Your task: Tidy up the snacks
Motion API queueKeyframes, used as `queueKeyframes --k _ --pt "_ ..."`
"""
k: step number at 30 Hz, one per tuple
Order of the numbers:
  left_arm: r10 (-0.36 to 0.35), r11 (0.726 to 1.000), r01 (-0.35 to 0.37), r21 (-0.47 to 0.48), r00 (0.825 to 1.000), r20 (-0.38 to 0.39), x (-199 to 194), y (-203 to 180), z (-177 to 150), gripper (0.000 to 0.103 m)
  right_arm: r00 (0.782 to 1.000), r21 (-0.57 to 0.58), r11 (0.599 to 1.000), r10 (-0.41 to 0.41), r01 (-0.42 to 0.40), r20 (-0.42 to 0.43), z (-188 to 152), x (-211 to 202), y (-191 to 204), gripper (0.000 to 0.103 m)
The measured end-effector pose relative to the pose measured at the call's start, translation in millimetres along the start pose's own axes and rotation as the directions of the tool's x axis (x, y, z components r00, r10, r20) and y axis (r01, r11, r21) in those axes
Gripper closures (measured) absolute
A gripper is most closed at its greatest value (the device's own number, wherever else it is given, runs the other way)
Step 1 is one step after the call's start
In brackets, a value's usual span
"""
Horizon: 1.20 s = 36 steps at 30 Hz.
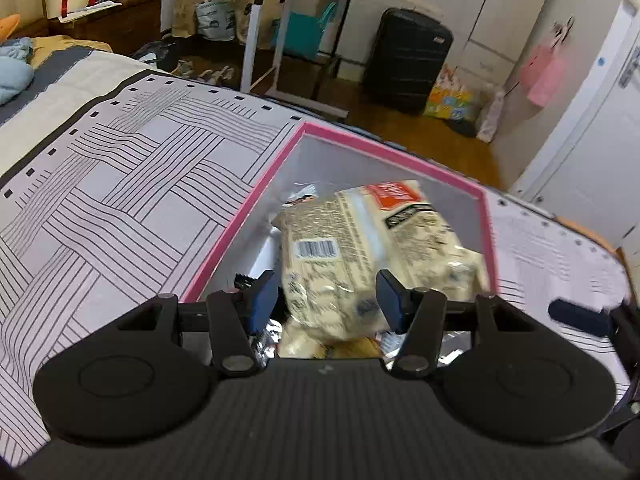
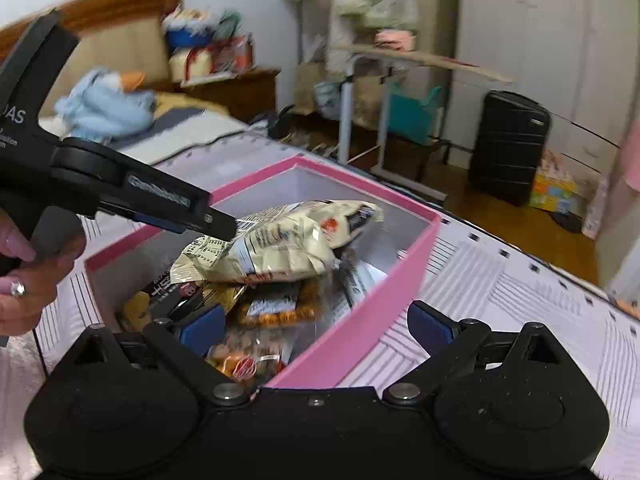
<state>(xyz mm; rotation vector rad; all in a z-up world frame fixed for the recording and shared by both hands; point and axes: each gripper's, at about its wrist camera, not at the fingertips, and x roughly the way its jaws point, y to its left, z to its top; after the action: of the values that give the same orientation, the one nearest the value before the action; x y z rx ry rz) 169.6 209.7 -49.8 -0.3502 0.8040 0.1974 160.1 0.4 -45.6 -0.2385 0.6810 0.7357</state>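
Note:
A pink-rimmed box (image 1: 248, 200) (image 2: 380, 300) sits on the patterned bedspread, holding several snack packs. A cream snack bag (image 1: 348, 240) (image 2: 288, 248) lies on top of the pile. My left gripper (image 1: 327, 300) (image 2: 218, 226) reaches into the box with the bag's near end between its blue pads; a dark gap shows beside the left pad, so the jaws stand open. My right gripper (image 2: 318, 328) is wide open and holds nothing, its fingers standing either side of the box's near right wall. Orange packs (image 2: 276, 308) and a dark packet (image 2: 176, 292) lie underneath.
A person's hand (image 2: 24, 276) holds the left gripper's handle. The bedspread (image 1: 120, 184) stretches left of the box. A blue plush toy (image 2: 108, 104) lies near the headboard. Beyond the bed's edge stand a black suitcase (image 1: 408, 60) and a white-legged side table (image 1: 280, 40).

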Motion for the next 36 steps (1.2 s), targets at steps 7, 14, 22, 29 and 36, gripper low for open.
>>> queueKeyframes --k 7,14,22,29,36 --pt "-0.070 0.997 0.067 0.039 0.996 0.058 -55.9 -13.0 -20.7 0.049 0.991 0.091 0.989 -0.121 0.116 0.051 -29.2 -48.1 -5.2 0.004" --pt "-0.082 0.986 0.063 0.153 0.990 0.117 -113.2 -43.1 -44.1 0.040 0.963 0.184 0.958 -0.246 0.222 0.115 -33.7 -115.6 -6.1 0.004" --pt "-0.110 0.961 0.064 0.269 0.981 0.161 -163.1 -80.2 -68.1 0.019 0.891 0.238 0.885 -0.436 0.399 0.127 -47.5 -176.0 12.3 0.000" --pt "-0.152 0.946 0.088 0.311 0.971 0.187 -185.2 -90.6 -95.2 0.001 0.866 0.385 0.822 -0.489 0.419 0.102 -71.4 -216.0 3.2 0.000" --pt "-0.137 0.935 0.074 0.347 0.978 0.159 -194.0 -98.0 -113.1 0.000 0.873 0.439 0.792 -0.487 0.424 0.036 -87.7 -234.5 0.0 0.000"
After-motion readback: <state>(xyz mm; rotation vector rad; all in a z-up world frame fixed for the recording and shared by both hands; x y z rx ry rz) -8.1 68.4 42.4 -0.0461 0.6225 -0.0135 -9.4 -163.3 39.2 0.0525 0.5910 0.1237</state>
